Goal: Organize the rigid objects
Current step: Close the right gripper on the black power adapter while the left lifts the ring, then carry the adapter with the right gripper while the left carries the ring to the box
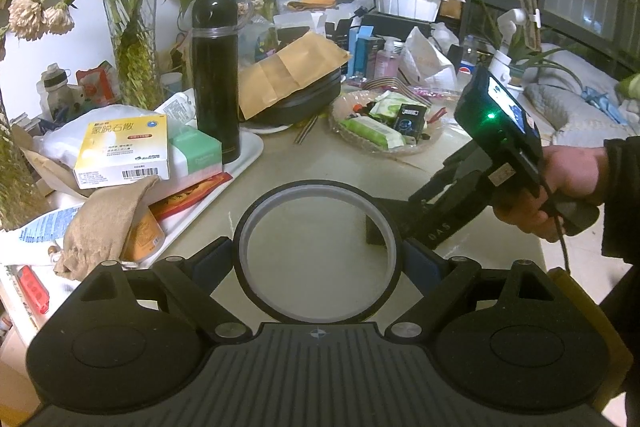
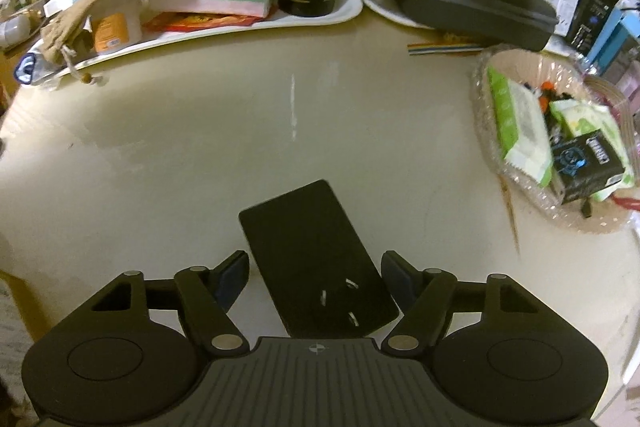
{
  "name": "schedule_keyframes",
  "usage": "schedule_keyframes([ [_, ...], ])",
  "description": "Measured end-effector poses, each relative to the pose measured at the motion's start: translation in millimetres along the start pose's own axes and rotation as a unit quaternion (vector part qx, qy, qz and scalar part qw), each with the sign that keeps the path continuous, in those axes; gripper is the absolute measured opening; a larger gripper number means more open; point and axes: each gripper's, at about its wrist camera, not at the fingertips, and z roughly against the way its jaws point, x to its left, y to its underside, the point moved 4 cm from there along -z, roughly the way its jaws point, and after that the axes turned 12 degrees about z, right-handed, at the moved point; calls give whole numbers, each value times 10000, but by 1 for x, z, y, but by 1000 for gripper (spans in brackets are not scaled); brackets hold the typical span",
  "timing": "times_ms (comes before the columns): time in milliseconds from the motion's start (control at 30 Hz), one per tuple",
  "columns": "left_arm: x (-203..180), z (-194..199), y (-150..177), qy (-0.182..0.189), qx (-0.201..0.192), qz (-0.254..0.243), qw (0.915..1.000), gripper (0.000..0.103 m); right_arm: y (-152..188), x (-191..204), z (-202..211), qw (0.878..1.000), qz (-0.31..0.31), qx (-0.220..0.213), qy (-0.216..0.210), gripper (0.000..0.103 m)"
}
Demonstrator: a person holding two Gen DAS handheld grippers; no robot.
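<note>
The left claw (image 1: 318, 259) grips a stiff, light-looking black ring (image 1: 318, 253) across its width, its pads on the rim. The right claw (image 2: 316, 283) stands open around a flat black plug adapter (image 2: 316, 259) on the surface (image 2: 160, 147); rigid and probably smooth, it is best pinched across its long sides.

Left tool (image 1: 318, 259) at lower centre of left view, pads pressed on black ring (image 1: 318, 251). Right tool (image 2: 316, 281) at lower centre of right view, jaws wide, pads clear of black plug block (image 2: 312, 251) between them. Right hand (image 1: 560, 187) at right edge of left view, gripping handle.
</note>
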Motion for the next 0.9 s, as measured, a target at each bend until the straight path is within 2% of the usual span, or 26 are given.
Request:
schedule_keyframes([
  [100, 0, 0, 0, -6, 3, 4, 10000, 91, 6, 2, -2, 9999, 152, 51, -33, 79],
  [200, 1, -1, 0, -5, 0, 19, 10000, 91, 10, -1, 0, 9999, -1, -9, -107, 79],
  [333, 1, -1, -1, 9, 3, 21, 10000, 91, 12, 1, 3, 9995, -51, -102, -297, 60],
  [367, 1, -2, -1, 8, 10, 20, 10000, 91, 12, 3, 4, 9995, -13, -97, -290, 59],
  [667, 1, -2, -1, 6, 12, 20, 10000, 91, 17, 17, 12, 9995, 141, -155, -255, 58],
  [900, 0, -2, 1, 19, 116, -16, 9999, 91, 19, 21, 32, 9991, -45, -382, -185, 57],
])
